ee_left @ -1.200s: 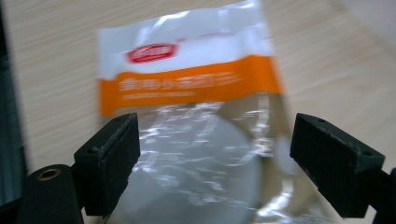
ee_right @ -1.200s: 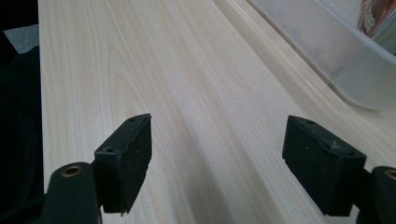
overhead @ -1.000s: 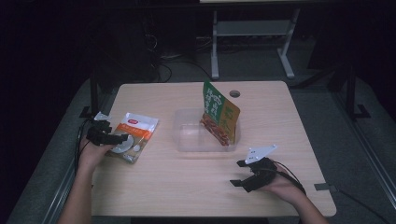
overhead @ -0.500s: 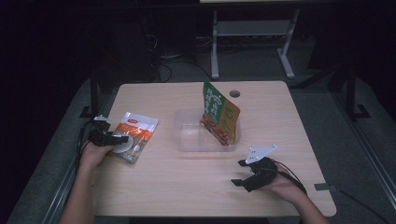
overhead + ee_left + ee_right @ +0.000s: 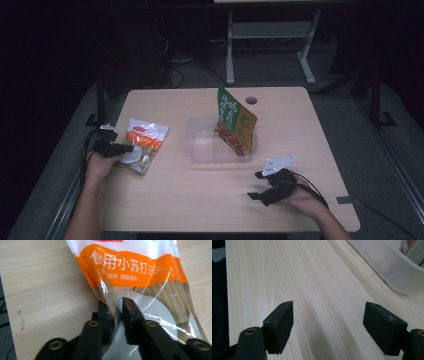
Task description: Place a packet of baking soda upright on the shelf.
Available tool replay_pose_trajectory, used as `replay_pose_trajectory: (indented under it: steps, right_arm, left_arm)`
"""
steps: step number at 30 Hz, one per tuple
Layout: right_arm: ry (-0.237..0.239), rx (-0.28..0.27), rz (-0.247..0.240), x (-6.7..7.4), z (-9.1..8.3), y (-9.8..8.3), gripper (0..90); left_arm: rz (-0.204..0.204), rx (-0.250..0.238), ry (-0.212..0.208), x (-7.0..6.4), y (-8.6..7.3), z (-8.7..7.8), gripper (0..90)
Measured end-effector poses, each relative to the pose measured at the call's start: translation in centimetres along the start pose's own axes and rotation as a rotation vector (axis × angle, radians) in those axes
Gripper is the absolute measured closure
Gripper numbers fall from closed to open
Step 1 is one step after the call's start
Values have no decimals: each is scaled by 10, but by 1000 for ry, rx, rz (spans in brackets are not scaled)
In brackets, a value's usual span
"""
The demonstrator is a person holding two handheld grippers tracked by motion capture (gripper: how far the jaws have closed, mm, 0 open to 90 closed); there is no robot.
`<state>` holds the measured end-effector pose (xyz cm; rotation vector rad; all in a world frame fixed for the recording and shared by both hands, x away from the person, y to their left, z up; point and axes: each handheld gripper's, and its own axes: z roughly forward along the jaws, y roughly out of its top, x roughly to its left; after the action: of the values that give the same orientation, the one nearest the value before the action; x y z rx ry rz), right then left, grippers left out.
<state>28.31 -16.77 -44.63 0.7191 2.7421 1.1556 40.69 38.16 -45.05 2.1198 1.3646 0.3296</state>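
At the left edge of the bench, the left tongs are pinched on the near corner of the baking soda bag. Left gripper view: the film of the bag is gathered between the two black pads, one pad under the clear plastic, the other on top, with only the crumpled film in the gap. Bag lies flat on the wood, orange band and white powder visible through the clear lower part, its far end pointing away from the hand.

Mid-bench: clear plastic tray, with a green and orange snack packet standing tilted in its right half. Tray sits well apart from the bag, to its right.

Right side: right tongs rest near the front edge, jaws wide, nothing between them. Right gripper view shows bare wood between the pads and the tray's corner off to the upper right, not touching.

Versus a second ago: left tongs' jaws have just been closing, from wide around the bag's corner to nipped on it; the hand has barely shifted. Bag, tray and packet sit where they were. Right tongs are unchanged, same spot, same gape.
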Motion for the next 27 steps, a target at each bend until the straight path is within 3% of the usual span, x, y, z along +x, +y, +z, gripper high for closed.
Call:
replay_pose_trajectory:
  steps: [8,11,18,24,27]
  right_arm:
    - [4,-5,-6,-1,-1,-1,259]
    - [-4,-8,3,-2,-2,-1,260]
    - [-7,-17,7,-1,-2,0,260]
    - [4,-33,9,0,-3,3,288]
    - [8,-43,8,0,-2,4,286]
  left_arm:
    - [-25,-75,-41,2,-5,-10,854]
    - [-13,-91,-41,0,-5,-17,860]
    - [-33,-212,-90,-6,-6,-42,874]
    - [-19,-288,-131,-17,-3,-60,878]
    - [14,-314,-149,-24,2,-70,880]
